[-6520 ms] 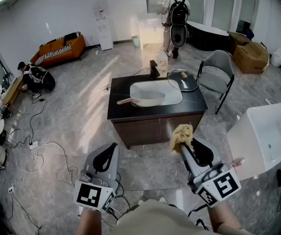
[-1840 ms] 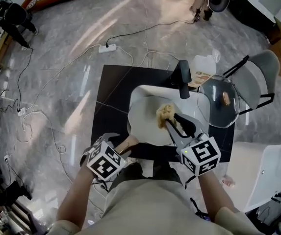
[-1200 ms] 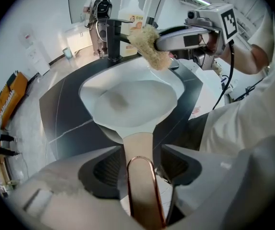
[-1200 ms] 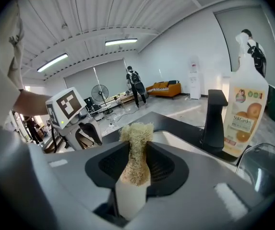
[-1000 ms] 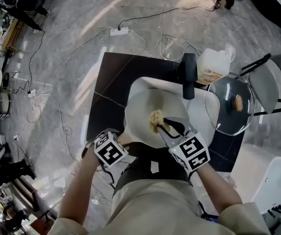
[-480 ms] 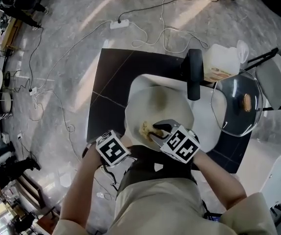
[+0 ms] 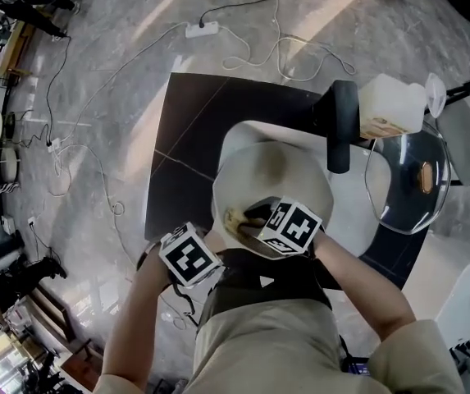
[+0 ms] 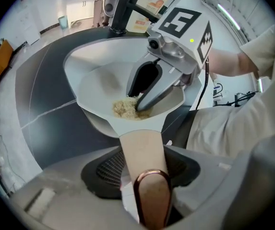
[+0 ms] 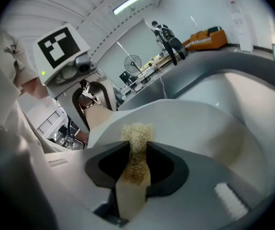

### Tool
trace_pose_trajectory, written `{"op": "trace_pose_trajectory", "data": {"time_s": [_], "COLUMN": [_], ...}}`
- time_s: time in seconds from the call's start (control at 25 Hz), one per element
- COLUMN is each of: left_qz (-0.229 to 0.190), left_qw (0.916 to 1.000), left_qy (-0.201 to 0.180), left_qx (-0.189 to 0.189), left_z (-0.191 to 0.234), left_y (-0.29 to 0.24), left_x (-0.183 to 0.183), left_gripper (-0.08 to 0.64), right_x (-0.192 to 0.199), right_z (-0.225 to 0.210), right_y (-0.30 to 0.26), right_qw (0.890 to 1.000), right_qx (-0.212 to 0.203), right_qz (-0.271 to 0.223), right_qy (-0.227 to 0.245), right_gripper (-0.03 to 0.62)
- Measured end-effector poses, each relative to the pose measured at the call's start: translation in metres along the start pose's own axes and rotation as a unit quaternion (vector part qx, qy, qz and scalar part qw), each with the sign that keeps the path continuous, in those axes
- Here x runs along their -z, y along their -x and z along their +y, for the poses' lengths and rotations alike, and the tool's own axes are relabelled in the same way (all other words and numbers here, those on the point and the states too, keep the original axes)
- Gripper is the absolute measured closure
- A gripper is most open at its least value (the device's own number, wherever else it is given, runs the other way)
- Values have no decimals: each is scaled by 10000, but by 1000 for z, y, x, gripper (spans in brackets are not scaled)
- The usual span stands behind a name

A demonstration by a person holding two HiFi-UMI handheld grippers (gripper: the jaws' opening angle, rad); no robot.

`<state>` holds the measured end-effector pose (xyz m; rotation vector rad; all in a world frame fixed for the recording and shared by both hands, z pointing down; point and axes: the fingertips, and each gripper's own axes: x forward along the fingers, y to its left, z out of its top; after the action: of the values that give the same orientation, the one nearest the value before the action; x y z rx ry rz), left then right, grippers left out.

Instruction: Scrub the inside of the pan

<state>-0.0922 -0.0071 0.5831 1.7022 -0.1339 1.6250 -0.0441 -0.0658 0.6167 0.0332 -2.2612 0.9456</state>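
While the person is bending over the scene, a white power strip [image 7: 198,29] and loose cables [image 7: 95,130] are lying on the grey floor at the far left. Next to them the black counter [image 7: 189,138] is standing, and the white sink [image 7: 351,213] is sitting in its top.

The left gripper [image 8: 144,159] is reaching in from the near edge of the counter. Its jaws are standing rather wide, and the tan handle [image 8: 147,195] of the pan [image 7: 277,169] is lying between them and filling the gap. Both pads are pressing on its sides, so this gripper is holding the pan by the handle. A copper-coloured loop is showing at the near end of the handle.

The cream-white pan is resting in the sink with its handle pointing toward the person. Its inside is facing up, and a faint brownish mark is showing on the far part of the bottom.

The right gripper [image 9: 137,152] is dipping into the pan from the near right. Its jaws are standing narrow and are pinching a yellowish fibre scrubber [image 9: 137,131]. The tuft of the scrubber is sticking out past the fingertips and is touching the inner surface of the pan close to the handle side.

Behind the pan the black faucet [image 7: 341,130] is rising from the counter. A pale plastic jug [image 7: 392,109] is standing just beside it, and a glass lid [image 7: 403,212] is lying flat at the right end of the counter.
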Motion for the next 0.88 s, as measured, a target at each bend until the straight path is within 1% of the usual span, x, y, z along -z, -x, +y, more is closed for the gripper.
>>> {"op": "trace_pose_trajectory", "data": {"time_s": [0.08, 0.2, 0.36, 0.52, 0.64, 0.8, 0.88], "left_qz": [-36, 2, -18, -5, -8, -12, -20], "left_qw": [10000, 10000, 10000, 10000, 10000, 10000, 10000], "left_qy": [45, -15, -36, -59, -56, -40, -40], "left_qx": [16, -5, 50, 33, 44, 59, 62], "left_z": [0, 1, 0, 0, 0, 0, 0], "left_y": [0, 0, 0, -1, -1, -1, -1], "left_x": [1, 2, 1, 1, 1, 1, 0], "left_gripper": [327, 327, 327, 327, 327, 325, 325], "right_x": [-7, -10, -23, -40, -41, -30, -20], "right_z": [-5, -14, -33, -64, -89, -136, -156], "right_y": [-5, -20, -25, -30, -30, -19, -10], "right_qw": [9996, 9979, 9979, 9931, 9862, 9718, 9646], "right_qx": [-15, 38, 270, 908, 1368, 2245, 2571], "right_qz": [-9, 148, -36, -289, -287, -337, -285], "right_qy": [271, 624, 580, 691, 886, 636, 507], "right_gripper": [476, 477, 477, 480, 477, 478, 477]}}
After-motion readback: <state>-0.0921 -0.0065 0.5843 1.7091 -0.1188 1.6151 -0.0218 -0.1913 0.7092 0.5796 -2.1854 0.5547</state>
